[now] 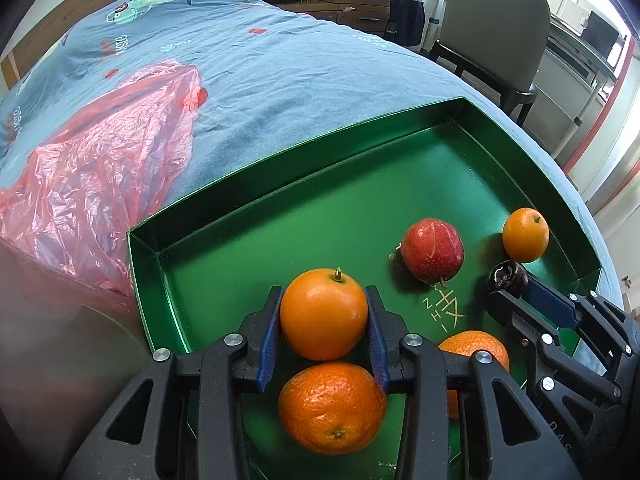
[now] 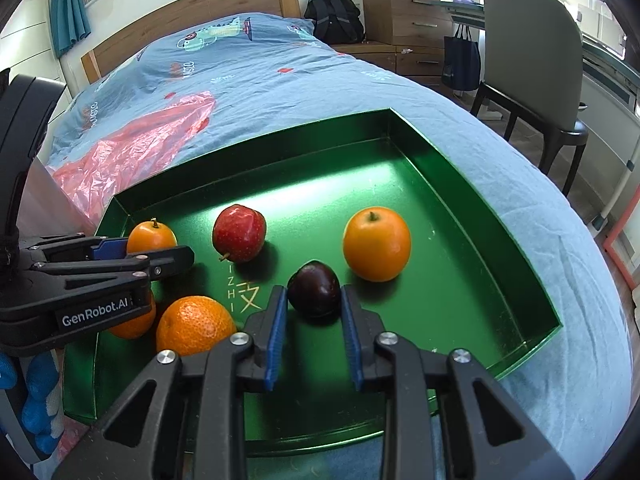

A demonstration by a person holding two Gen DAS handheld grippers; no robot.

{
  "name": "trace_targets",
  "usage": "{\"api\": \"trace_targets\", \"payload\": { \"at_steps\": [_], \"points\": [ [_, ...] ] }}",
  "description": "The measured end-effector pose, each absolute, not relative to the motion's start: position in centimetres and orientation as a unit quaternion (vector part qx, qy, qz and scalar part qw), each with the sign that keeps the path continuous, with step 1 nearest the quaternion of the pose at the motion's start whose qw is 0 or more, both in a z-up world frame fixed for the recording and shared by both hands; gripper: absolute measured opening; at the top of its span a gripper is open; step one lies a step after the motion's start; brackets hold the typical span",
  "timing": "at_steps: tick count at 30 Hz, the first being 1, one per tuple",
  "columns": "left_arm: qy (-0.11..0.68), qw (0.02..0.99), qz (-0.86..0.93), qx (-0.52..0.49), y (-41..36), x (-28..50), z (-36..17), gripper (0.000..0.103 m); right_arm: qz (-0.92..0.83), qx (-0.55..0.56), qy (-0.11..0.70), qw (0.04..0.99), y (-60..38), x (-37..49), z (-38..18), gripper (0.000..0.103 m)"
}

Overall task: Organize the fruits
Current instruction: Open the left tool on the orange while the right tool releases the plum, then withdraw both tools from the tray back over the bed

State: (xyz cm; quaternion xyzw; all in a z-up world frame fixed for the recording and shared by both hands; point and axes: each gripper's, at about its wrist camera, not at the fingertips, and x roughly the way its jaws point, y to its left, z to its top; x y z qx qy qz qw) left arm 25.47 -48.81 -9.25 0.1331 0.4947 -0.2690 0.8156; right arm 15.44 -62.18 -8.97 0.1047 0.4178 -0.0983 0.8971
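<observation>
The left gripper point(image 1: 324, 316) has its two blue ribbed pads pressed on both sides of a smooth orange point(image 1: 323, 314), which sits between the fingertips with its small stem pointing up; the jaws are closed on it. Just below this fruit, between the black arms of the same gripper, lies a mandarin point(image 1: 332, 408) with rough, dimpled skin, and a second mandarin point(image 1: 476, 350) of the same kind shows partly behind the right-side finger. The right gripper point(image 2: 314, 300) pinches a dark plum point(image 2: 314, 294), glossy and nearly black, with its blue pads touching the fruit on its left and right; whether the plum rests on the tray floor I cannot tell. Near the plum, to the right, stands another smooth orange point(image 2: 377, 244), and to the upper left a shiny red apple point(image 2: 239, 233) lies tilted with its stalk toward the bottom left. All fruits are inside a shallow green tray point(image 2: 408, 136) of metallic look with low straight walls and some gold letters on its floor. The tray lies on a blue bed sheet point(image 2: 280, 80) with printed figures, and a crumpled red plastic bag point(image 1: 100, 176) lies just beside the left wall of the tray.
</observation>
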Motion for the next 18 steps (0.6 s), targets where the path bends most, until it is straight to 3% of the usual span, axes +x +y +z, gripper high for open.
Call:
{"api": "trace_targets", "payload": {
  "at_steps": [5, 8, 18],
  "points": [
    [0.482, 0.822, -0.266, 0.142, -48.7, 25.2, -8.2, 0.034, -0.098, 0.113, 0.418, 0.896, -62.2, 15.1, -8.7, 0.043],
    [0.463, 0.831, -0.27, 0.15, -48.6, 24.6, -6.8, 0.036, -0.099, 0.113, 0.411, 0.899, -62.0, 14.8, -8.0, 0.068],
    [0.428, 0.838, -0.301, 0.151, -46.8, 20.2, -2.5, 0.039, -0.115, 0.114, 0.393, 0.905, -61.3, 12.3, -4.8, 0.08]
  ]
}}
